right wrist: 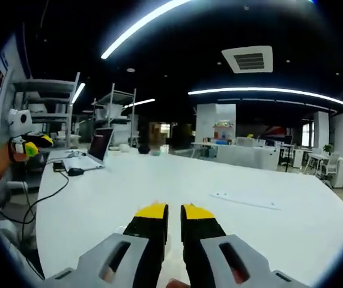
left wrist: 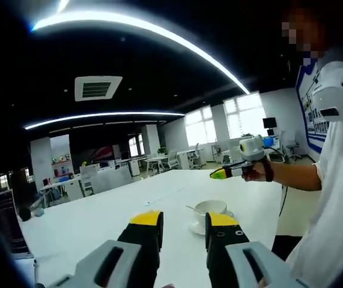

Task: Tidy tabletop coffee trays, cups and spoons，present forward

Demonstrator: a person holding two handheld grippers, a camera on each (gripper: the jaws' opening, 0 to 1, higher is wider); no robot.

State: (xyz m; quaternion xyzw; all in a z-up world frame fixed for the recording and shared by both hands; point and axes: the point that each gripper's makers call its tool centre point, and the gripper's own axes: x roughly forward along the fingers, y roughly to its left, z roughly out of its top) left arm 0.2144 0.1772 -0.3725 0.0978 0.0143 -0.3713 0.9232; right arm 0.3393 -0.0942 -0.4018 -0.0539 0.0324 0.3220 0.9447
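Just one cup (left wrist: 211,209) (one spoon (left wrist: 193,209) inside) on one saucer (left wrist: 197,228)

White cup (left wrist: 210,208), white table (right wrist: 159,186) – black tongs (right wrist: 174,212), yellow-tipped

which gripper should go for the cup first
Left, probably. The white cup on its saucer sits on the table just beyond the left gripper, whose jaws are open. The right gripper faces bare table.
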